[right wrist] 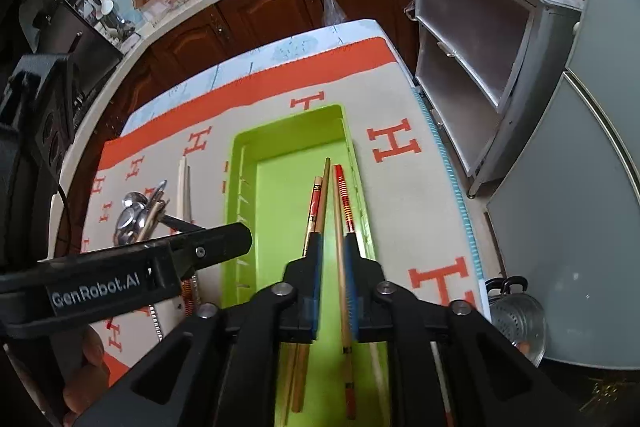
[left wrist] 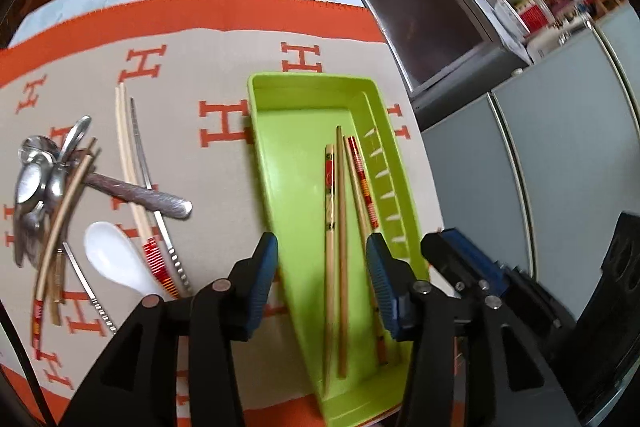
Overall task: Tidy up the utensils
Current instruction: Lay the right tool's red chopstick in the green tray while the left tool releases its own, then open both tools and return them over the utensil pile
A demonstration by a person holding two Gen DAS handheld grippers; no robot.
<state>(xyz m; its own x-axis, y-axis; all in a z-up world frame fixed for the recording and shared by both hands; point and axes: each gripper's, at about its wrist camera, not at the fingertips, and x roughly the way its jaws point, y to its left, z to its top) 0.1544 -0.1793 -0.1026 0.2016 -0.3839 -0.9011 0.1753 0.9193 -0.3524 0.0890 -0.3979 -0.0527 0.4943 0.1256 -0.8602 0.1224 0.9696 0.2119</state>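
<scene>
A lime green tray (left wrist: 280, 131) lies on the orange-and-beige H-patterned cloth; it also shows in the right wrist view (right wrist: 244, 163). Several chopsticks (left wrist: 340, 211) lie lengthwise in it. My left gripper (left wrist: 322, 275) is open and empty, over the tray's near left part. My right gripper (right wrist: 332, 267) hangs over the tray with its jaws a small gap apart, around one wooden chopstick (right wrist: 340, 251); I cannot tell if they pinch it. Left of the tray lie loose utensils: metal spoons (left wrist: 36, 179), a white spoon (left wrist: 116, 259), cream chopsticks (left wrist: 128, 163) and metal chopsticks (left wrist: 144, 163).
The right gripper's body (left wrist: 472, 267) shows at the tray's right edge in the left wrist view. The table's right edge (right wrist: 452, 179) runs beside a grey cabinet (right wrist: 472, 75). A metal colander (right wrist: 516, 319) sits below. Brown kitchen cupboards (right wrist: 256, 11) stand behind.
</scene>
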